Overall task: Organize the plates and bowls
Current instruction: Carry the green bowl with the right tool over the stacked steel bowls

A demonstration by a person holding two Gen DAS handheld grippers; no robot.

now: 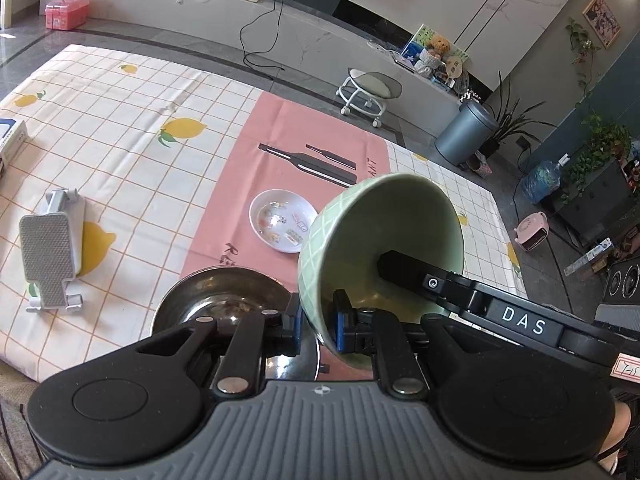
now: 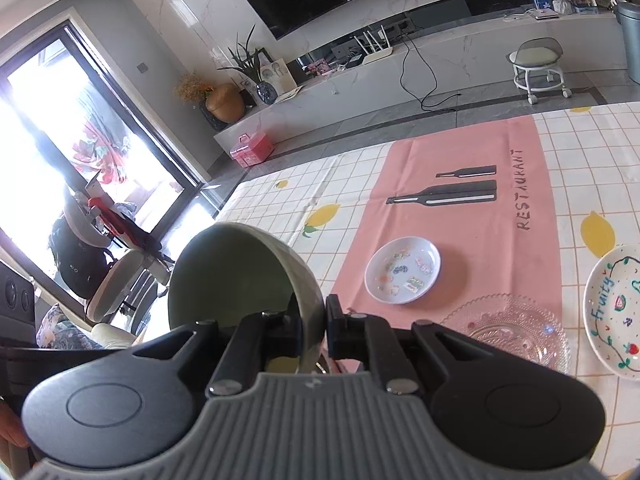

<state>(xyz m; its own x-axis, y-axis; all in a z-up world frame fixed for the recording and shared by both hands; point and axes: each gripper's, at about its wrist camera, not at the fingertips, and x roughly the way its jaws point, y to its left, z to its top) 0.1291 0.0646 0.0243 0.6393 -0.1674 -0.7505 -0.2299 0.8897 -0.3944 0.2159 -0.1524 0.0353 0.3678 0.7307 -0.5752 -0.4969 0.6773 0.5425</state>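
A green ceramic bowl is held tilted on its side above the table. My left gripper is shut on its rim. My right gripper is shut on the opposite rim of the same bowl; its finger reaches inside the bowl in the left wrist view. A steel bowl sits on the table just below the left gripper. A small white plate with stickers lies on the pink mat; it also shows in the right wrist view.
A clear glass plate and a white "Fruity" plate lie at the right on the lemon tablecloth. A grey phone stand lies at the left. Printed bottle shapes mark the mat. The table's far edge faces a stool.
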